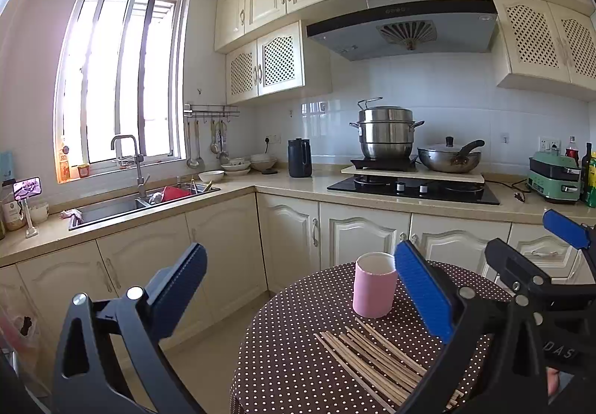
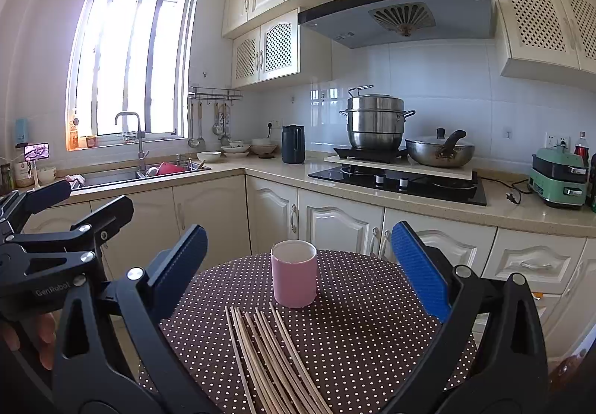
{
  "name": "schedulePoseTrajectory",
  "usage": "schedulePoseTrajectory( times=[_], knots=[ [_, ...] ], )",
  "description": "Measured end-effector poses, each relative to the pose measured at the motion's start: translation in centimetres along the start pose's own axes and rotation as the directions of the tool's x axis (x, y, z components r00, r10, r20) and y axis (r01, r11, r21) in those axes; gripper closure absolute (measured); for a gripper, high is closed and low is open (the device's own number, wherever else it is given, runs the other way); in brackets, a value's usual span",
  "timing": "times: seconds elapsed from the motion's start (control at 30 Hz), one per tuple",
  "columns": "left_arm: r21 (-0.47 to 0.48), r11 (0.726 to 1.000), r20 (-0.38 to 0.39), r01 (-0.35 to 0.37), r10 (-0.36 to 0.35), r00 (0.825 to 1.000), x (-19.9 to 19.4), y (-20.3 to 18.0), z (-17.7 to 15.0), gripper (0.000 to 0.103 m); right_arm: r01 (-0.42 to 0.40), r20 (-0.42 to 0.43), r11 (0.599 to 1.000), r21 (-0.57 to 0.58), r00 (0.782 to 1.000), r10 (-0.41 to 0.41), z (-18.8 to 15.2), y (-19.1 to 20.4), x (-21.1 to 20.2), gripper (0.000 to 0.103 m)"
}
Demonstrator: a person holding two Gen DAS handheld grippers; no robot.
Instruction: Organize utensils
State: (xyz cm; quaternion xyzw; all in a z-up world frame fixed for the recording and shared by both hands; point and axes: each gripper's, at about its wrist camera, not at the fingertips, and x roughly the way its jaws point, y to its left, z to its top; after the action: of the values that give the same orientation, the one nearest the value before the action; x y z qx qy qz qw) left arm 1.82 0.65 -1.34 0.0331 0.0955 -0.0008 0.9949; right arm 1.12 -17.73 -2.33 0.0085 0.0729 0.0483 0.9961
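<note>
Pink cup (image 2: 294, 273): upright on the polka-dot tablecloth (image 2: 365, 332), toward the far edge.
Wooden chopsticks (image 2: 272, 358): loose bundle flat on the cloth, just in front of the cup.
Left gripper (image 1: 305, 298): spread wide, empty, raised left of the table.
Right gripper (image 2: 298, 272): spread wide, empty, framing the cup.

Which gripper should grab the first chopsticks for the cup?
Right, probably. The open right gripper faces the wooden chopsticks and pink cylindrical cup squarely; the open left gripper sits off the round table's side.
</note>
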Motion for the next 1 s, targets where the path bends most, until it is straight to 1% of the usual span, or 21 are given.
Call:
schedulePoseTrajectory(
  times=[0.4, 0.73, 0.9, 0.97, 1.0],
  knots=[
    [-0.007, 1.0, 0.01, 0.005, -0.005, 1.0, -0.3, 0.1, -0.1, 0.004, 0.002, 0.008, 1.0, 0.0, 1.0, -0.002, -0.2, 0.3, -0.3, 0.006],
    [0.001, 1.0, 0.003, 0.004, -0.004, 1.0, 0.1, -0.2, -0.4, 0.004, 0.001, -0.005, 1.0, 0.007, 1.0, -0.001, -0.5, 0.2, 0.0, 0.006],
    [-0.014, 1.0, -0.029, 0.024, -0.024, 0.999, 0.9, -0.1, -0.8, 0.004, -0.021, -0.028, 1.0, 0.014, 0.999, 0.021, -0.8, 0.0, 0.5, 0.006],
    [-0.018, 0.999, -0.045, 0.028, -0.029, 0.999, 1.4, 0.0, -1.0, 0.004, -0.047, -0.053, 0.999, 0.025, 0.997, 0.048, -1.0, -0.1, 1.0, 0.006],
    [-0.018, 0.999, -0.058, 0.027, -0.028, 0.998, 1.8, -0.1, -1.1, 0.004, -0.065, -0.078, 0.997, 0.031, 0.995, 0.067, -1.2, -0.2, 1.4, 0.006]
  ],
)
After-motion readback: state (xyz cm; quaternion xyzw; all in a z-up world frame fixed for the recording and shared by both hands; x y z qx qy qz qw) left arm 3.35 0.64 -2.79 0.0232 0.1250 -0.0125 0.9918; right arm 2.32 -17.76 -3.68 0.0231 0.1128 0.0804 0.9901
